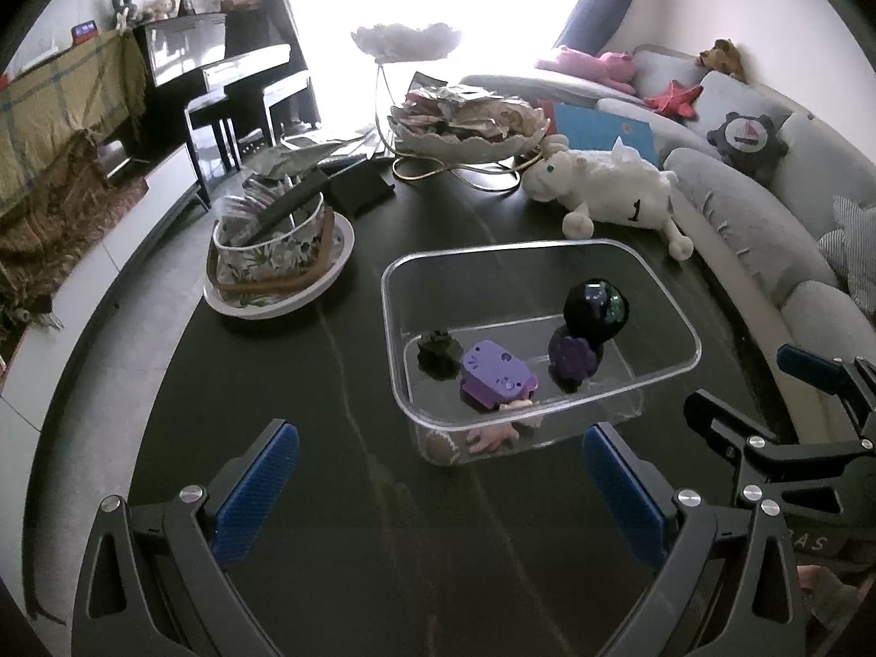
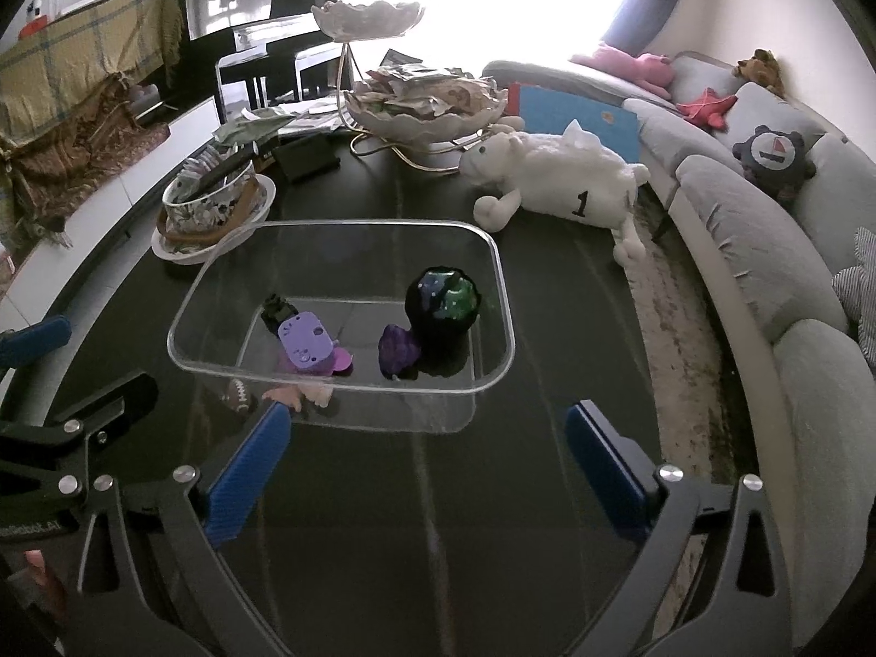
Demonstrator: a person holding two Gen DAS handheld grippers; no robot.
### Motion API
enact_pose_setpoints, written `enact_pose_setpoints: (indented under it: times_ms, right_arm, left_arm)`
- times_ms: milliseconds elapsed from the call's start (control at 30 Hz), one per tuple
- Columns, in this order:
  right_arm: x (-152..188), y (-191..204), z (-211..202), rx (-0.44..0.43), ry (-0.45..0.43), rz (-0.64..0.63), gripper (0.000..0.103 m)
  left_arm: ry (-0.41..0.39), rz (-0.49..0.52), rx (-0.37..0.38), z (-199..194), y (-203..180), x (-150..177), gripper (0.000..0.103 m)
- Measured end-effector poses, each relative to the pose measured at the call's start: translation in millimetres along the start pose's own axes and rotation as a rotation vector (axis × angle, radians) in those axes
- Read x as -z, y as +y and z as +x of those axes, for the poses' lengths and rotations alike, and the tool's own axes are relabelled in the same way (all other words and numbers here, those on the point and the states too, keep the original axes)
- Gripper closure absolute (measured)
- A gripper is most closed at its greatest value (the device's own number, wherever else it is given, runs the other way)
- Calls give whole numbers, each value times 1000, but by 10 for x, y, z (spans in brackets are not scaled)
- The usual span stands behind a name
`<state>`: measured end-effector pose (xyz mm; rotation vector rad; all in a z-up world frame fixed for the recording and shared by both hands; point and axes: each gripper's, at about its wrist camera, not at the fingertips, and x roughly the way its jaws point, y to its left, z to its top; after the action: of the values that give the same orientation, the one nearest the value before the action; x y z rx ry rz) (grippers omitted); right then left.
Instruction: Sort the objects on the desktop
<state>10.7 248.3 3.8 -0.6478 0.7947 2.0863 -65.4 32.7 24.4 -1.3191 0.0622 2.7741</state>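
My left gripper [image 1: 438, 493] sits low over the dark desk [image 1: 339, 493], jaws spread wide, nothing between the blue pads [image 1: 257, 493]. My right gripper [image 2: 427, 471] is the same: jaws wide apart, empty, hovering just short of the bin. Each gripper shows at the edge of the other's view.

Clear bin [image 1: 679, 328] stands on the desk just ahead of both grippers. Inside it:
- black ball [image 1: 595, 309] with green and purple patches, far right corner
- dark purple lump [image 1: 572, 357] touching the ball's near side
- lilac toy [image 1: 495, 375] near the middle, tilted
- small dark green toy [image 1: 439, 350] just left of the lilac toy
- pink hand-shaped piece [image 1: 493, 438] against the near wall
- tiny brown football [image 2: 239, 394] beside the pink piece, seen through the wall

Beyond the bin: floral basket [image 1: 274, 257] on a white plate to the left, white plush sheep [image 1: 607, 191] marked "1" to the right, lying at the desk edge by the grey sofa [image 1: 766, 208]. Tiered dish [image 1: 471, 126] full of wrappers at the far end. Window glare washes out the background.
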Motion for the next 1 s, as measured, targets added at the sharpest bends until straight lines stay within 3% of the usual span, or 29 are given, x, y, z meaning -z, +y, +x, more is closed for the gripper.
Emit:
enact_pose_setpoints:
  times_ms: [600, 1000]
  right_arm:
    - [165, -3, -310, 14, -15, 10, 3]
    - [278, -48, -395, 33, 1, 15, 3]
  left_arm:
    - [-31, 5, -54, -372, -80, 169, 0]
    - [0, 0, -38, -408, -152, 265, 0]
